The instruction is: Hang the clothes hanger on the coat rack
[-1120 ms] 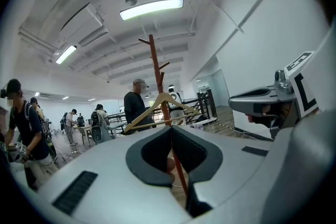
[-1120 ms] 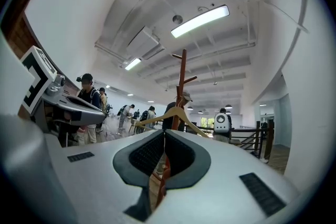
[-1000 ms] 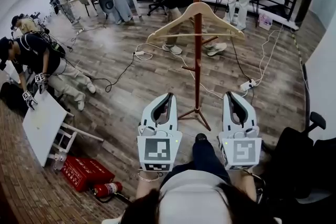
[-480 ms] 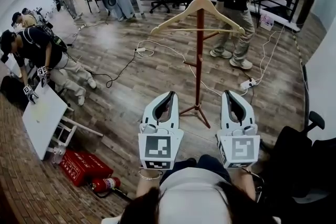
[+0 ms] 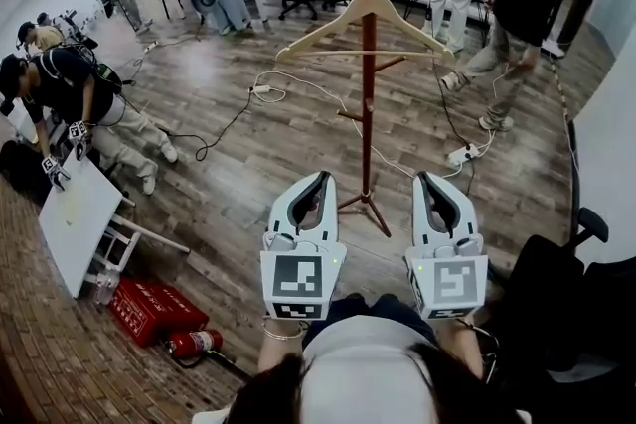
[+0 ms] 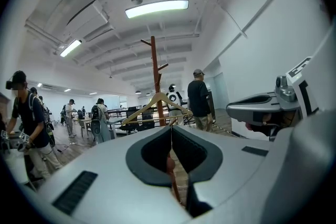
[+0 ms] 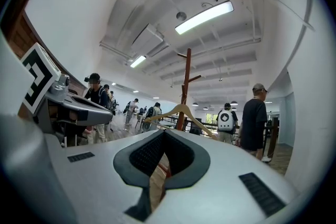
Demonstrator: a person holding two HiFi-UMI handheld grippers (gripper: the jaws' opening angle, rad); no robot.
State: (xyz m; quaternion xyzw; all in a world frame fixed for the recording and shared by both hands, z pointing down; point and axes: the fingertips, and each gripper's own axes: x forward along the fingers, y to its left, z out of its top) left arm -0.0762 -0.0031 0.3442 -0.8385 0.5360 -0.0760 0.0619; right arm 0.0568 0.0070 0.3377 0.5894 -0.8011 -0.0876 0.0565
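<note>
One hanger (image 5: 366, 20) is hung on one coat rack (image 5: 368, 114). Two grippers are held near it, left gripper (image 5: 320, 179) and right gripper (image 5: 430, 177), fingers fully closed, nothing gripped.

Coat rack (image 5: 367, 144) top – cut off by the upper edge

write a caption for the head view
The clothes hanger hangs on the coat rack; left gripper and right gripper, both shut and empty, point toward it.
</note>
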